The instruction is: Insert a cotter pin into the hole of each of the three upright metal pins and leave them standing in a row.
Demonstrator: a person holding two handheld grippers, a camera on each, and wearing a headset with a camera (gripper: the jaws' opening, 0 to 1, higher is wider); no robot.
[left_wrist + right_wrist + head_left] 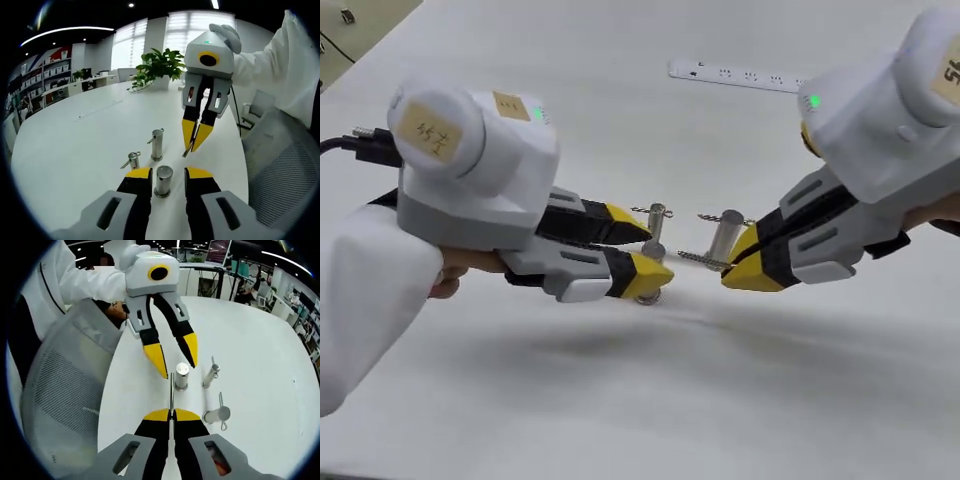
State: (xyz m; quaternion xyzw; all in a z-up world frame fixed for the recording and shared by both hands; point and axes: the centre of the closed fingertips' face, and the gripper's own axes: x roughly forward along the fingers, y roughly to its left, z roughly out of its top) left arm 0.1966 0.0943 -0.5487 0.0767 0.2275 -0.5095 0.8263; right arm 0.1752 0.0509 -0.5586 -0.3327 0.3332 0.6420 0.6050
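While the left tool (656, 252) straddles the bare metal pin (653, 249), the right tool (732, 268) pinches a loose cotter pin (698, 260).
Head view: pin upright on the white bench (620, 400); cotter tip near it. Left gripper view: left tool spread, jaws either side without touching; nearer fitted pin (134, 160) and farther fitted pin (157, 144) upright beyond, each cotter-pinned. Right gripper view: right tool pressed together on the loose cotter pin, tip just beside the bare metal pin's top.
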